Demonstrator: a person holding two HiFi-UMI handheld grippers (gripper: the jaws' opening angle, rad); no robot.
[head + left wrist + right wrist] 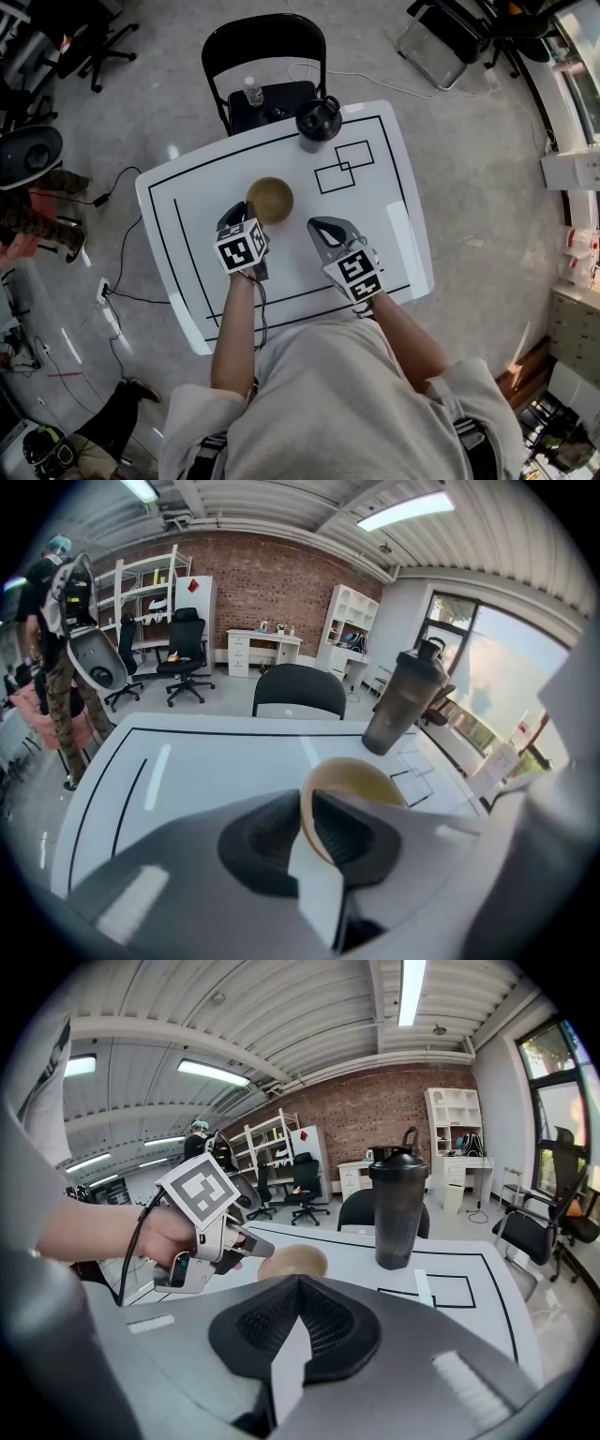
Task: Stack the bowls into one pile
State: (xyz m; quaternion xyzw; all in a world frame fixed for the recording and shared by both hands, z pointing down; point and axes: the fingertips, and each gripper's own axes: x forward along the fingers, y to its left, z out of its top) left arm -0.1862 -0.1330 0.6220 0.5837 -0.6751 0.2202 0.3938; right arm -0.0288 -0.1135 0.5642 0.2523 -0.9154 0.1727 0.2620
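Tan round wooden-looking bowl (270, 200): light, rigid, smooth, I reckon. My left tool (307, 813) pinches its thin rim, likely best hold; right tool (298, 1283) pressed together, empty.

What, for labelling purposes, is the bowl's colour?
The bowl is tan-brown; head view shows it best.

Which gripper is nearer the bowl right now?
Left. The left gripper clamps the bowl at its rim; the right gripper hangs apart, off to the bowl's right, fingers together and empty.
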